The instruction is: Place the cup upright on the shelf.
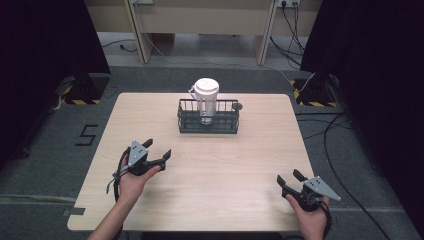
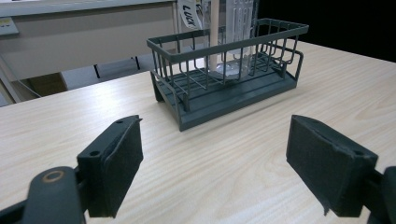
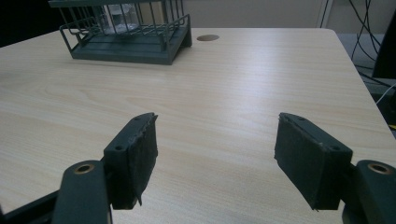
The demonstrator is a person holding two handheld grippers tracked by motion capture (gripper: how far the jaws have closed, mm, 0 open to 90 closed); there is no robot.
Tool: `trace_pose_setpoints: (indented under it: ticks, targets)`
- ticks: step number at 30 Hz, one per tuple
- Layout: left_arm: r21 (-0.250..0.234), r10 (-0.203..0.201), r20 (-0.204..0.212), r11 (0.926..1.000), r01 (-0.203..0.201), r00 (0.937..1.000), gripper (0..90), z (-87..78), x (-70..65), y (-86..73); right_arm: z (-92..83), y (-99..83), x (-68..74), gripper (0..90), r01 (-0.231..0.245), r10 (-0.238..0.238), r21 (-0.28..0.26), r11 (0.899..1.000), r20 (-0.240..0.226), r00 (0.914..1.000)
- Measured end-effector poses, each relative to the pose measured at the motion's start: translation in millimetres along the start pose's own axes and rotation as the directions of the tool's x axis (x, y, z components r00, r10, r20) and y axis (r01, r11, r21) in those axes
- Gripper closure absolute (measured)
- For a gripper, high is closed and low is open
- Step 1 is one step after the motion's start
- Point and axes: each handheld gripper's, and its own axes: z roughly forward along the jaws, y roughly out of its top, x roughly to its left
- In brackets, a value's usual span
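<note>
A dark wire basket (image 1: 186, 119) stands at the far middle of the wooden table, and a clear tumbler with a white lid (image 1: 206, 98) is upright inside it. In the left gripper view the basket (image 2: 275, 32) lies just ahead, with the tumbler (image 2: 233, 28) rising out of it. The right gripper view has the basket (image 3: 177, 28) at its upper left. My left gripper (image 1: 157, 150) hovers open over the table's left half, with nothing between its pads. Near the front right corner, my right gripper (image 1: 289, 178) is also open and holds nothing.
A small round hole (image 3: 208, 37) sits in the table top just right of the basket. Cables (image 1: 345, 145) trail over the floor to the right of the table, and a wooden bench (image 1: 200, 20) stands beyond the far edge.
</note>
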Motion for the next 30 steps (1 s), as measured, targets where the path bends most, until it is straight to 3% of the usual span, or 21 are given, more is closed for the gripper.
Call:
trace_pose_setpoints:
  ticks: [11, 30]
  targets:
    - [0.001, -0.007, -0.006, 1.0, 0.007, 1.0, 17.9, -18.2, 3.1, -7.8, -0.2, 0.0, -0.4, 30.6, 0.007, -0.007, -0.003, 1.0, 0.002, 1.0]
    - [0.018, -0.034, -0.053, 0.9992, 0.035, 0.998, 18.2, -53.0, 18.0, -27.7, 0.1, 0.1, 0.3, 30.7, 0.012, -0.012, 0.002, 1.0, 0.004, 0.9999]
